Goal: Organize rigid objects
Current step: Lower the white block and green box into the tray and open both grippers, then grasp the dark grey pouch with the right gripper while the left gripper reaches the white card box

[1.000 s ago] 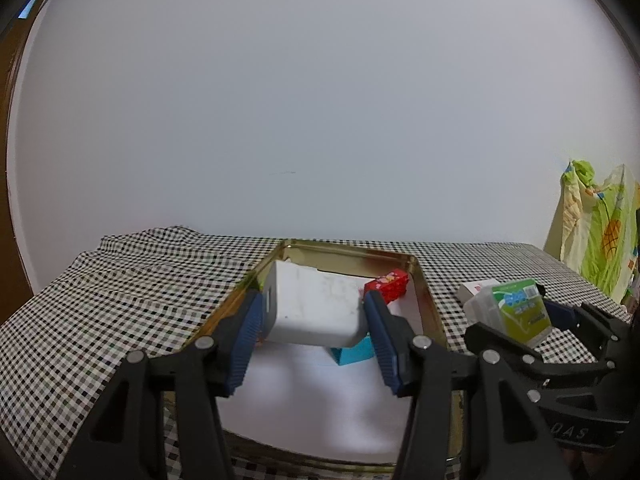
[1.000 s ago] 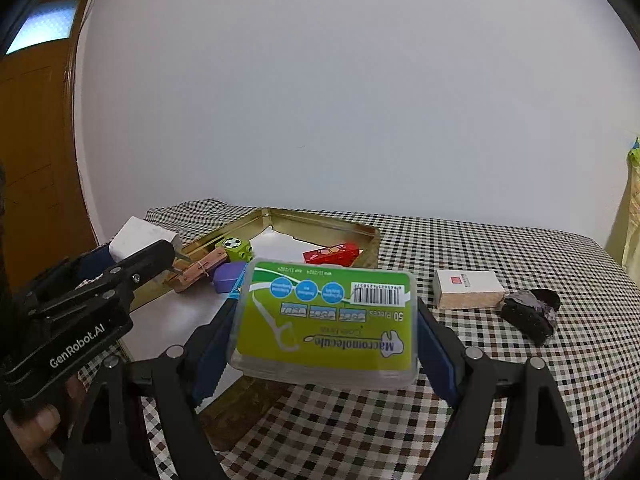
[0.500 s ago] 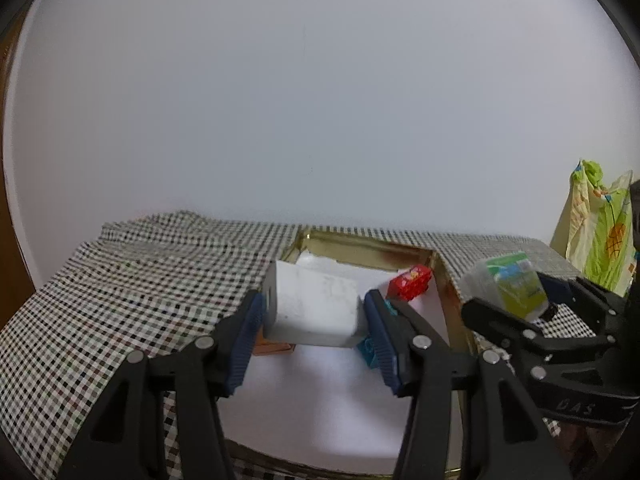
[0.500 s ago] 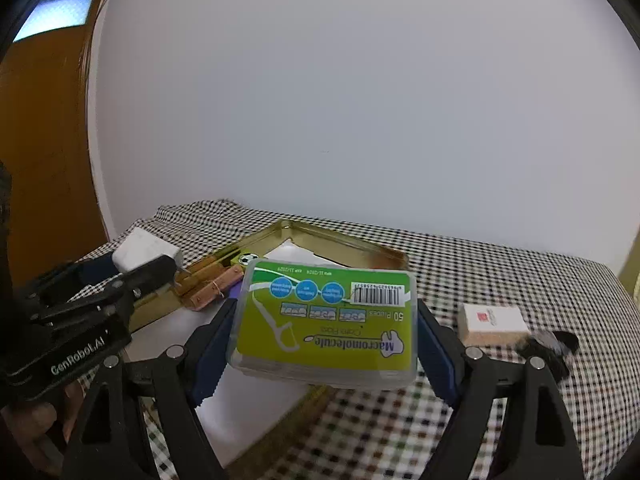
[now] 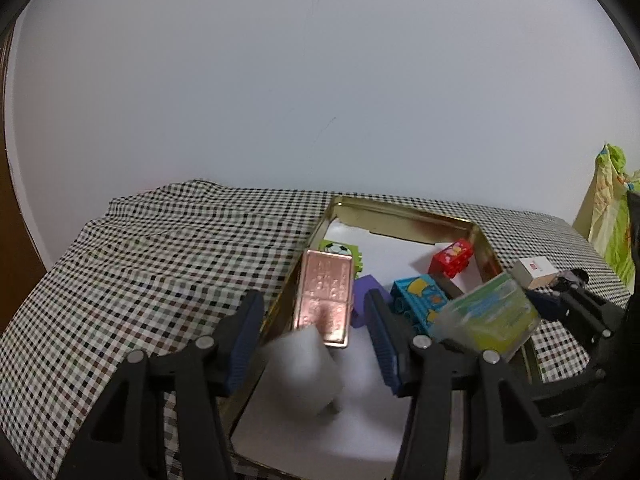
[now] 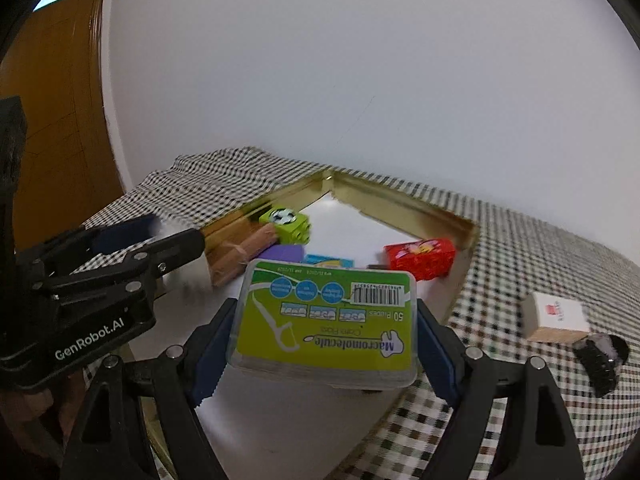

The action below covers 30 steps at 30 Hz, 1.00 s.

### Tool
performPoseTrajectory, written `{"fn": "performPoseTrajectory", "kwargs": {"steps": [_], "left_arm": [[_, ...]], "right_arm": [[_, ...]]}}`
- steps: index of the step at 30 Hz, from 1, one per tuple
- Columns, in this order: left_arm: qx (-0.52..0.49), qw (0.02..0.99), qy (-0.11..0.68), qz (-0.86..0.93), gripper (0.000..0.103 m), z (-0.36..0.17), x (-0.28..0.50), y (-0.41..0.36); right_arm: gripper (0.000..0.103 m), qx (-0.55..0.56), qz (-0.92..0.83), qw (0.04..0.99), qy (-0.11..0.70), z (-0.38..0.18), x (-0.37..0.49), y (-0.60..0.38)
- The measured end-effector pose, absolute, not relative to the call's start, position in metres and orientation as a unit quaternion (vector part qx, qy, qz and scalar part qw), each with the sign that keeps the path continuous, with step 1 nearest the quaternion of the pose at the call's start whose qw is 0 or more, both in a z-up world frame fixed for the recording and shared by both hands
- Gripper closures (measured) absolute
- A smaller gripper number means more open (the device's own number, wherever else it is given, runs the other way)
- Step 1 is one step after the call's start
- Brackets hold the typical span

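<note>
**Surface / room.** Table w/ a checked cloth (image 5: 160, 264), set against a plain white wall (image 5: 320, 80). Brown door (image 6: 52, 120) to the left of the tray; patterned bag (image 5: 612, 220) to the right of it. A gold tray (image 5: 404, 216) lies on the cloth, lined w/ white paper (image 5: 380, 432).

**In the tray.**
- Copper bar (image 5: 326, 296) along the left wall.
- Green block (image 5: 340, 249) at the bar's far end, purple block (image 5: 366, 292) just beside the bar.
- Blue block (image 5: 418, 300) near the centre.
- Red block (image 5: 452, 258) by the far right wall.

**Outside the tray.** Small white box (image 6: 556, 316) and a black item (image 6: 600, 356) on the cloth, right of the tray.

**Grippers.**
- Left gripper (image 5: 314, 332): over the tray's near end. Pads stand apart. The white block (image 5: 304, 372) sits low between the fingers, tilted and blurred, w/ a gap to the right pad; no clamp on it shows.
- Right gripper (image 6: 324, 344): pads are clamped on both ends of the floss box (image 6: 328, 320), label up, above the tray's near right part.

**Diff vs. earlier frames.**
- Before, the white block was clamped level between the left pads and hid the bar. Now it is out of the clamp line and lower, and the bar, purple and blue blocks are in plain view.
- Pad spacing on the left looks unchanged.
- The floss box is clamped as before, but has moved from above the cloth at the tray's right rim to above the paper.
- Both views are closer to the tray and pitched further down.
</note>
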State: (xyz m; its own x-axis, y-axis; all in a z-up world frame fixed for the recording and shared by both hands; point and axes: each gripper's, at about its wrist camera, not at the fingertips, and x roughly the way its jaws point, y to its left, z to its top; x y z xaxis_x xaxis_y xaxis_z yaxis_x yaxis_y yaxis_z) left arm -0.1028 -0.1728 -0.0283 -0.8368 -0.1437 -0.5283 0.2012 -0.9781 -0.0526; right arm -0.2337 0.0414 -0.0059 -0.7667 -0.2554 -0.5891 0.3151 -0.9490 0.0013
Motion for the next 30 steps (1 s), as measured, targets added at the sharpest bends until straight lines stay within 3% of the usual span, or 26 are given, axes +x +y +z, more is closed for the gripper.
{"fn": "performPoseTrajectory", "kwargs": {"steps": [3, 8, 13, 24, 30], "left_arm": [[0.272, 0.097, 0.054, -0.956, 0.041, -0.026, -0.102, -0.173], [0.262, 0.112, 0.055, -0.957, 0.005, -0.021, -0.098, -0.171], [0.257, 0.115, 0.049, -0.958, 0.001, -0.011, -0.098, -0.158], [0.276, 0.063, 0.036, -0.958, 0.0, 0.0, -0.124, -0.091], [0.307, 0.015, 0.049, -0.95, 0.0, -0.001, -0.16, -0.042]], "right_arm": [[0.017, 0.309, -0.937, 0.154, 0.057, -0.007, -0.233, 0.037], [0.017, 0.3, -0.941, 0.148, 0.047, 0.0, -0.227, 0.048], [0.015, 0.289, -0.946, 0.141, 0.027, 0.007, -0.221, 0.07], [0.014, 0.279, -0.954, 0.107, -0.005, 0.014, -0.214, 0.143], [0.014, 0.295, -0.955, 0.028, 0.015, 0.01, -0.22, 0.212]]}}
